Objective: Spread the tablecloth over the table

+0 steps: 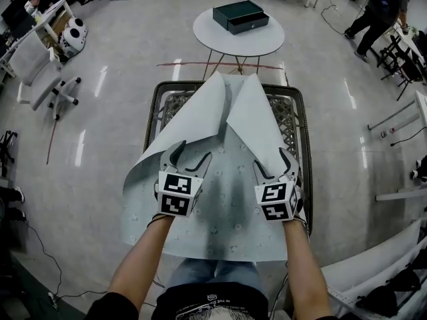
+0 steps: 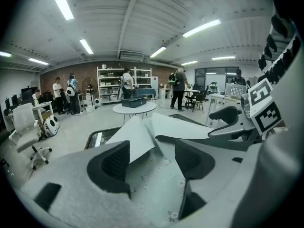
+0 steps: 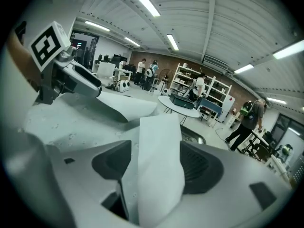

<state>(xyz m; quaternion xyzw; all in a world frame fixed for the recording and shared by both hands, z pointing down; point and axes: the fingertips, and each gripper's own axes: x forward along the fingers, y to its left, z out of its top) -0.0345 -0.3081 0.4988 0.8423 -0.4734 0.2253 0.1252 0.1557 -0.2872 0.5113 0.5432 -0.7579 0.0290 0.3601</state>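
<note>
We find only one piece of printed text: small white lettering on the person's dark shirt [image 1: 212, 305] at the bottom edge of the head view. We make out the words "IN THE", and the rest is too small to read. The marker cube [image 1: 179, 193] of the left hand-held gripper [image 1: 191, 155] and the marker cube [image 1: 279, 201] of the right hand-held gripper [image 1: 273, 162] bear black-and-white square patterns without letters or numerals. In both gripper views, any print in the room behind is too small and blurred to read.
</note>
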